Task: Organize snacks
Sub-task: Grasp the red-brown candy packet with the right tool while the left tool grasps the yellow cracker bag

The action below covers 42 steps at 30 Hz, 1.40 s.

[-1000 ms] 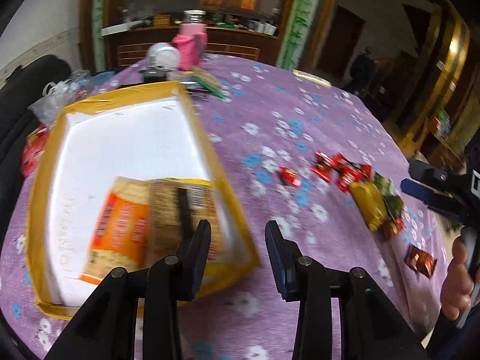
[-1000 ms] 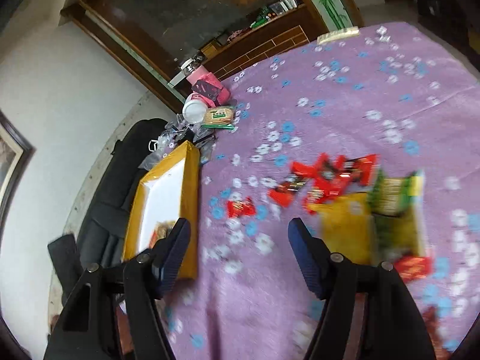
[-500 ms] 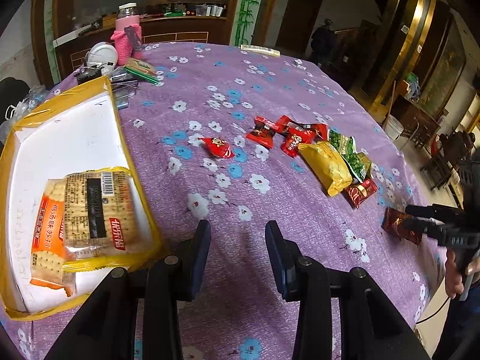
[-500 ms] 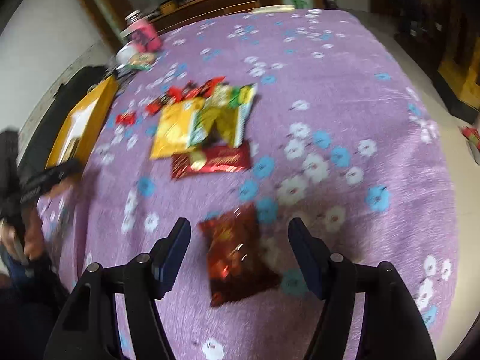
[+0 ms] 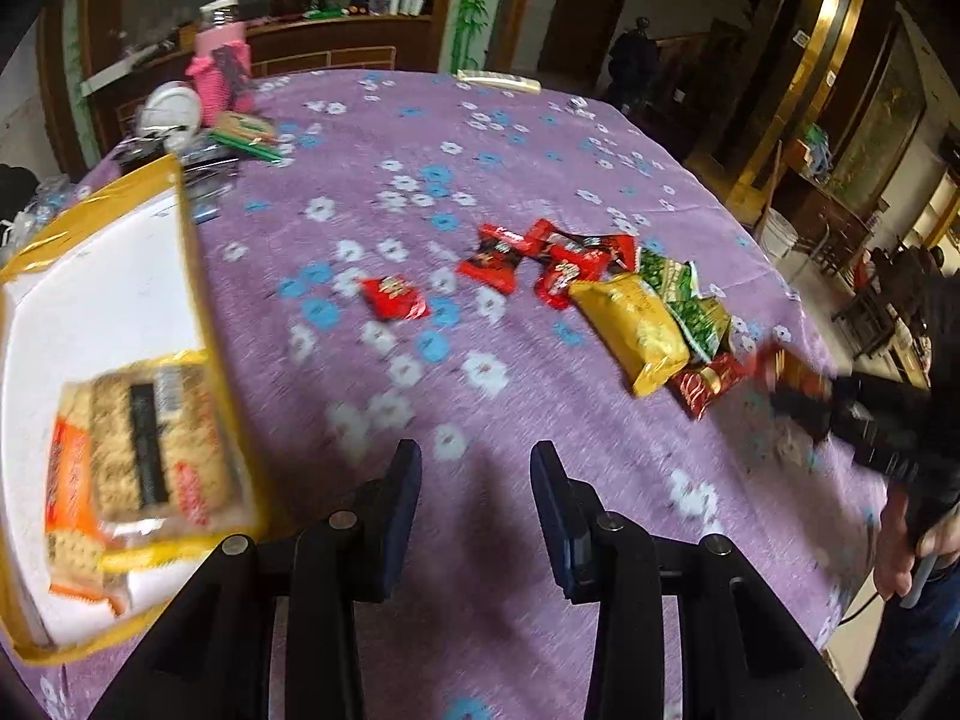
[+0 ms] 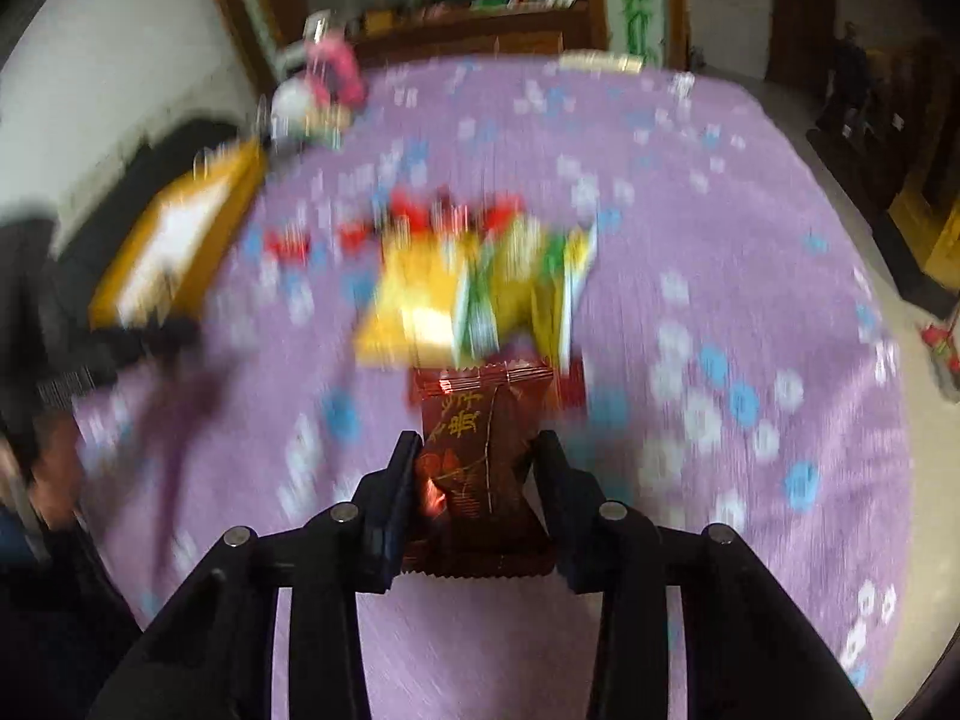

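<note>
The right gripper [image 6: 474, 480] pinches a dark red snack packet [image 6: 480, 450] with gold lettering, crinkled, lifted over the purple flowered tablecloth [image 5: 510, 180]. The left gripper [image 5: 474, 498] hangs open and empty. Other snacks [image 5: 630, 312] lie heaped mid-table; a cracker pack [image 5: 138, 462] sits inside the yellow-edged box [image 5: 198, 276]. Dark wood cabinets line the room.

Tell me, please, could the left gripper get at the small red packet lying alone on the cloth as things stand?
Probably yes: the left gripper is open and empty, and only bare purple tablecloth lies between it and the small red packet, which sits apart from the other snacks.
</note>
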Tool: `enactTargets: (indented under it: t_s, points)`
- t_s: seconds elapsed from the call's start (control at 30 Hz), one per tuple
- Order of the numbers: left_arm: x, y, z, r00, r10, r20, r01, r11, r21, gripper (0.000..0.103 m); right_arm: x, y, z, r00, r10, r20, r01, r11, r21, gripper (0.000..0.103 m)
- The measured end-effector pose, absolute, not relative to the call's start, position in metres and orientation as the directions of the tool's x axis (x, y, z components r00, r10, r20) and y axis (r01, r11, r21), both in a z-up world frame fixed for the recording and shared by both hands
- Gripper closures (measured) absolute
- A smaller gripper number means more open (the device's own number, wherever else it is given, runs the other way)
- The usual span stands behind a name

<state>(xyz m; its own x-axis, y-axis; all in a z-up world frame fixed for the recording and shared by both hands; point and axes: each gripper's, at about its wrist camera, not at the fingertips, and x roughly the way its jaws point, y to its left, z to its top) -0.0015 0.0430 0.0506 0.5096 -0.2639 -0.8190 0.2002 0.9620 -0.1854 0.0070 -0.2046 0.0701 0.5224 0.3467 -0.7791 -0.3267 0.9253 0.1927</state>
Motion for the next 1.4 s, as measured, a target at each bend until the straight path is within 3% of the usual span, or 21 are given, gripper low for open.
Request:
enactTargets:
  t_s: [0.23, 0.33, 0.47, 0.73, 0.93, 1.03, 1.4]
  points:
    - [0.047, 0.01, 0.043, 0.369, -0.367, -0.854, 0.166, 0.93, -0.328, 0.064, 0.063, -0.198, 0.099, 0.707, 0.273, -0.652, -0.178, 0.961, 0.21, 0.066]
    - [0.059, -0.008, 0.036, 0.322, -0.39, -0.863, 0.151, 0.921, -0.36, 0.064, 0.078, -0.217, 0.082, 0.704, 0.312, -0.638, -0.133, 0.94, 0.314, 0.066]
    - [0.075, -0.03, 0.035, 0.343, -0.357, -0.869, 0.131, 0.934, -0.332, 0.048, 0.082, -0.24, 0.073, 0.693, 0.351, -0.629, -0.111, 0.915, 0.389, 0.066]
    - [0.096, -0.073, 0.024, 0.355, -0.31, -0.882, 0.142, 0.95, -0.277, 0.048, 0.085, -0.254, 0.078, 0.712, 0.384, -0.588, -0.107, 0.887, 0.45, 0.066]
    - [0.094, -0.092, 0.018, 0.428, -0.221, -0.876, 0.204, 0.968, -0.145, 0.045, 0.082, -0.252, 0.081, 0.709, 0.404, -0.578, -0.132, 0.881, 0.454, 0.066]
    - [0.09, -0.087, 0.018, 0.443, -0.228, -0.867, 0.241, 0.962, -0.13, 0.052, 0.082, -0.246, 0.078, 0.7, 0.412, -0.584, -0.152, 0.884, 0.443, 0.066]
    - [0.051, -0.015, 0.026, 0.525, -0.215, -0.824, 0.226, 0.968, -0.109, 0.053, 0.076, -0.188, 0.057, 0.587, 0.48, -0.652, -0.311, 0.877, 0.365, 0.066]
